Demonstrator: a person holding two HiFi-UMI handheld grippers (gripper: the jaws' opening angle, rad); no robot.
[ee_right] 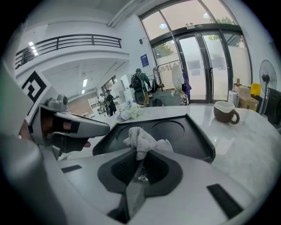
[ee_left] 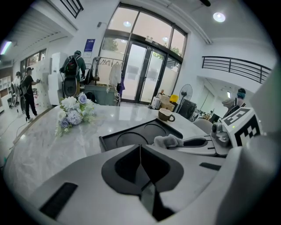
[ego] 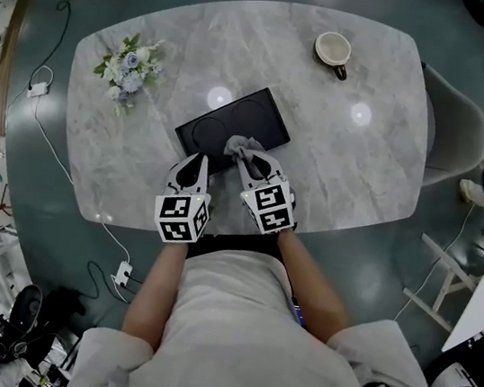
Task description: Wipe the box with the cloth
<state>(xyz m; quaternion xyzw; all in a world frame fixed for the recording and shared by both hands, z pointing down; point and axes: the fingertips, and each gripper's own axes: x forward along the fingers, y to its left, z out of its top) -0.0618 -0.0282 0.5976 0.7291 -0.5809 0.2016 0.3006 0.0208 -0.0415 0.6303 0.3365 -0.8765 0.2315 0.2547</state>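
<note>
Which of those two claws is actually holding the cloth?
The right claw: its jaws are shut on the cloth, held over the box. The left claw is shut too, but with nothing in it.

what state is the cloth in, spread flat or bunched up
Bunched up: the cloth is a crumpled wad pinched in the shut right tongs over the black box, not laid flat.

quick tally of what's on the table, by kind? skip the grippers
box: 1
cloth: 1
cup: 1
flowers: 1
Total: 4
</note>
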